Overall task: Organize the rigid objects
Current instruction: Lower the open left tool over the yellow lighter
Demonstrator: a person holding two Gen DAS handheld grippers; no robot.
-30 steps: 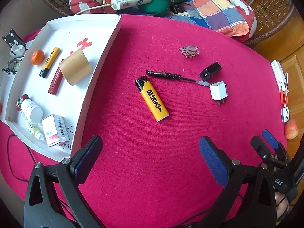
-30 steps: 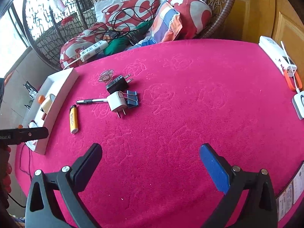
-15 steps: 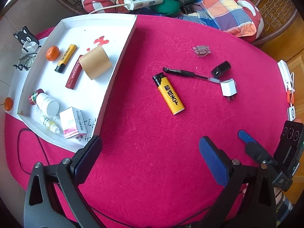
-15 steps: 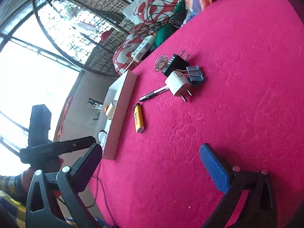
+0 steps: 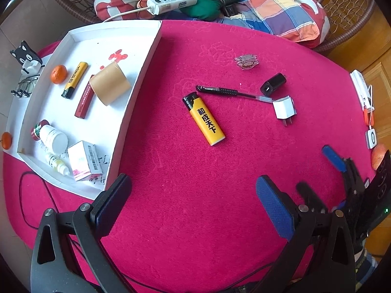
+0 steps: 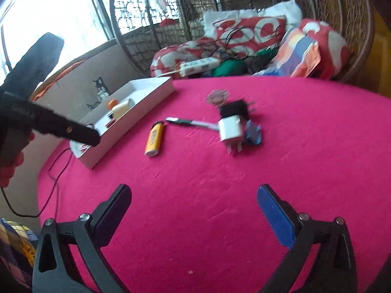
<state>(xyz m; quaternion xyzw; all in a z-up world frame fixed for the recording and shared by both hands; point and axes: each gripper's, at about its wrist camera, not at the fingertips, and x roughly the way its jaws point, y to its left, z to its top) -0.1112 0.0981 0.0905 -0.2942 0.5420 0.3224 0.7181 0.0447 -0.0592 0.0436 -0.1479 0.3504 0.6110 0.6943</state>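
On the red table lie a yellow lighter, a black pen, a white plug adapter, a black adapter, a blue binder clip and a small charm. The white tray at the left holds a tape roll, a second lighter, a red stick, bottles and a box. My left gripper is open and empty above the near table. My right gripper is open and empty; it also shows in the left wrist view.
A power strip and cushions lie on the wicker chair behind the table. Tangerines sit in and beside the tray. White devices and a fruit lie at the right table edge. A black cable hangs at the left.
The left wrist view has shifted and pulled back a little. The right gripper has swung and levelled, now facing the adapters and lighter from low over the table. Both stay open.
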